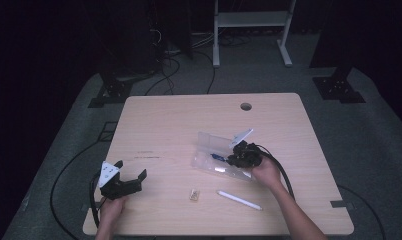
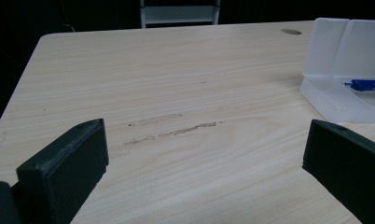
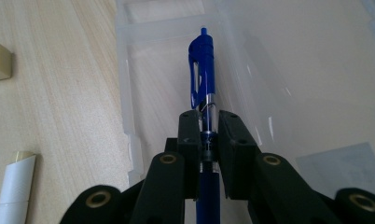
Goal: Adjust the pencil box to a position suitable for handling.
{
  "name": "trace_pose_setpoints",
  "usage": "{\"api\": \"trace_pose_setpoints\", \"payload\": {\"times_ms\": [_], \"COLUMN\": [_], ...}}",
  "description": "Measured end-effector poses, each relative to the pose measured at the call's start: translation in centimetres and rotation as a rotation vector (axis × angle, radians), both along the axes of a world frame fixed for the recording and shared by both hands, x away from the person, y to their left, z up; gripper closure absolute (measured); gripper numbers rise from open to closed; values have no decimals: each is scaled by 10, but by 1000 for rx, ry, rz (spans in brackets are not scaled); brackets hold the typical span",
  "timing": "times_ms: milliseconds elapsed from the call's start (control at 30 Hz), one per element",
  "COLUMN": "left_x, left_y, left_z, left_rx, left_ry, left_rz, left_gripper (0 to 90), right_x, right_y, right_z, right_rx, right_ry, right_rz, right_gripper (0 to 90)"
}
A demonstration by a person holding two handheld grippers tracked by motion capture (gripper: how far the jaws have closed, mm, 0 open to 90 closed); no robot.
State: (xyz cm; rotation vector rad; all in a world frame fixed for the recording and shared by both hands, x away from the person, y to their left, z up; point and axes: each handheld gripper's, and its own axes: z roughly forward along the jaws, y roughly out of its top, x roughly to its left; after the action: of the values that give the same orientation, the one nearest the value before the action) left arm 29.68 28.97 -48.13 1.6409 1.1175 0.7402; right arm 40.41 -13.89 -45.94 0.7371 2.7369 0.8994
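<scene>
The right claw is clamped on a blue pen, both jaws pressing the clear part of the barrel, with the clip end pointing out ahead over the open clear plastic case. To place it well, I would judge that the pen should be lowered flat along the case's long tray before the jaws part, so it does not roll or catch the near wall. The release should be small and level.

The pen is deep blue, slim, with a clip and click button at the far end. In the high view the right claw sits over the case mid-tabletop.

The left claw rests wide open and empty near the tabletop's left front. A white marker and a small eraser lie in front of the case.
</scene>
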Motion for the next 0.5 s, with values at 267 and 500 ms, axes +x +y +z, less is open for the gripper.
{"api": "trace_pose_setpoints", "payload": {"times_ms": [267,500], "left_x": [0,0], "left_y": [0,0], "left_z": [0,0], "left_rx": [-1,-3], "left_ry": [1,0], "left_rz": [1,1], "left_gripper": [0,0], "right_x": [2,3], "right_y": [1,2], "right_z": [-5,-8], "right_rx": [-2,-1], "right_ry": [14,23], "right_rz": [-6,-7], "right_gripper": [792,792]}}
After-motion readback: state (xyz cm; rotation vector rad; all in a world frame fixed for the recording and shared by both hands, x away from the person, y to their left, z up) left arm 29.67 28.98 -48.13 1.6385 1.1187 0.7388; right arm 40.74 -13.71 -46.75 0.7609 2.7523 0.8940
